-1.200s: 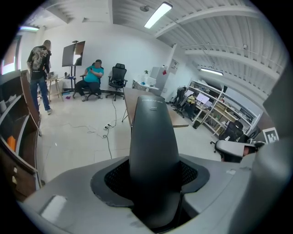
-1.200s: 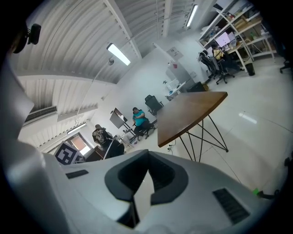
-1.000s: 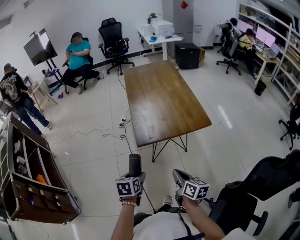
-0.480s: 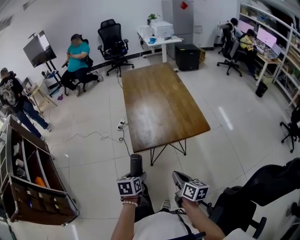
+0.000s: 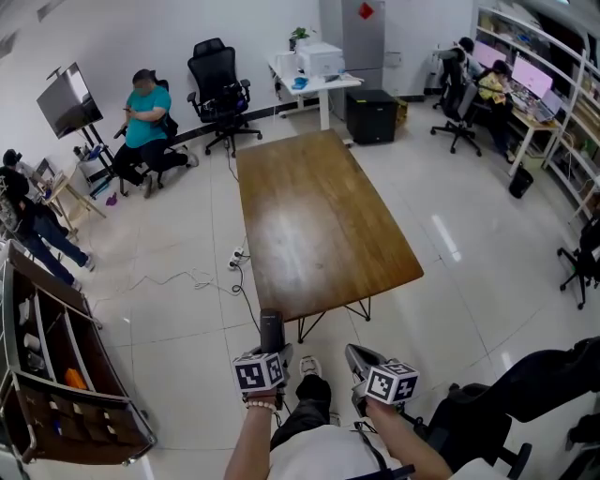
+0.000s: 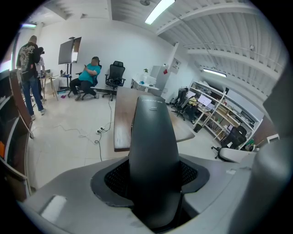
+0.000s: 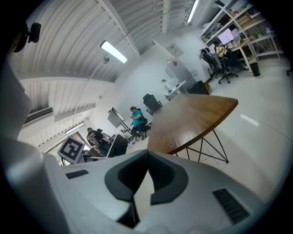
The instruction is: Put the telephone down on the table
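Your left gripper (image 6: 153, 185) pinches the telephone (image 6: 153, 146) upright by its lower end, short of the bench (image 5: 319, 216), and your right gripper (image 7: 147, 157) is pressed together, empty, so loosening early or clipping the bench edge likely drops it on the floor (image 5: 178, 319).

No text, number or brand can be read with certainty. A short line of print is stamped near the top of the telephone (image 6: 152, 137), but it is too small to be made out. A red diamond-shaped sign (image 5: 366, 9) is fixed high on the grey cabinet (image 5: 364, 42) at the far wall; its character cannot be read. Square black-and-white patterns, without letters or digits, are carried by the left cube (image 5: 258, 373) and the right cube (image 5: 391, 381).
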The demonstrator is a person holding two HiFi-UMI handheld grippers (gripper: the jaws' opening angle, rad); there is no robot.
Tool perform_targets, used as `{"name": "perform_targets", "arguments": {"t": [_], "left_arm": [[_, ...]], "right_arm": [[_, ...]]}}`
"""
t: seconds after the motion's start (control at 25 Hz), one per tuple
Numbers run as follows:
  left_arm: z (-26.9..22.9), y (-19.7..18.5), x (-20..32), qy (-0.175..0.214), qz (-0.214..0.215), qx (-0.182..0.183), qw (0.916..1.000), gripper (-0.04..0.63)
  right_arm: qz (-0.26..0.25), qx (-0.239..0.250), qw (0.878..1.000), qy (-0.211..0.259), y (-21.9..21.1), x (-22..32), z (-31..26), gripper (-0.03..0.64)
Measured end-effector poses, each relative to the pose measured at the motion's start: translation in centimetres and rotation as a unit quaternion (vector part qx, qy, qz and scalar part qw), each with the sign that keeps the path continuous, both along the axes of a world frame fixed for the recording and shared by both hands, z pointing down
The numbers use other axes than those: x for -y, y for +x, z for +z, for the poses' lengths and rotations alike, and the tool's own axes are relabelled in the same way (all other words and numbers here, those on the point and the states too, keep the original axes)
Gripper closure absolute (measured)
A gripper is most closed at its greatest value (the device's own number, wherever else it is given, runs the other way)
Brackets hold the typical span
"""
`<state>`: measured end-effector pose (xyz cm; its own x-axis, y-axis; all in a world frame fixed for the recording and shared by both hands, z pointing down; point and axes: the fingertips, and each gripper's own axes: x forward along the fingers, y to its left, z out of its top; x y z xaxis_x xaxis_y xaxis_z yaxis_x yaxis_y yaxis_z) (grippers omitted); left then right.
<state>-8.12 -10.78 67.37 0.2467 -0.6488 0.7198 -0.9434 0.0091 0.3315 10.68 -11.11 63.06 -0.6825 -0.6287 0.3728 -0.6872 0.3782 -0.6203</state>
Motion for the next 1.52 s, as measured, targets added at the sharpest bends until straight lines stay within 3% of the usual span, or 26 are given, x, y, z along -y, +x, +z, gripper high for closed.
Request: {"name": "perform_targets", "arguments": {"t": [0.72,1.2,1.52], "left_arm": [[1.9,-3.3,17.9,-0.025,0.026,-0.005,0.9993,0.316],[5.4,-4.5,24.7,-0.06,0.069,0.01,0.9958,0.316],[8.5,-4.4,27.4,-0.1,0.06,0.008,0.9932,0.316]], "right_arm": [[-0.003,-0.039,0.999,0.011,-4.1,15.8,-2.0,0.615],[0.001,-0.043,0.999,0.004,-7.7,21.5,-0.8,0.615],[0.011,-0.049,0.999,-0.004,-7.2,23.2,-0.2,0.615]]}}
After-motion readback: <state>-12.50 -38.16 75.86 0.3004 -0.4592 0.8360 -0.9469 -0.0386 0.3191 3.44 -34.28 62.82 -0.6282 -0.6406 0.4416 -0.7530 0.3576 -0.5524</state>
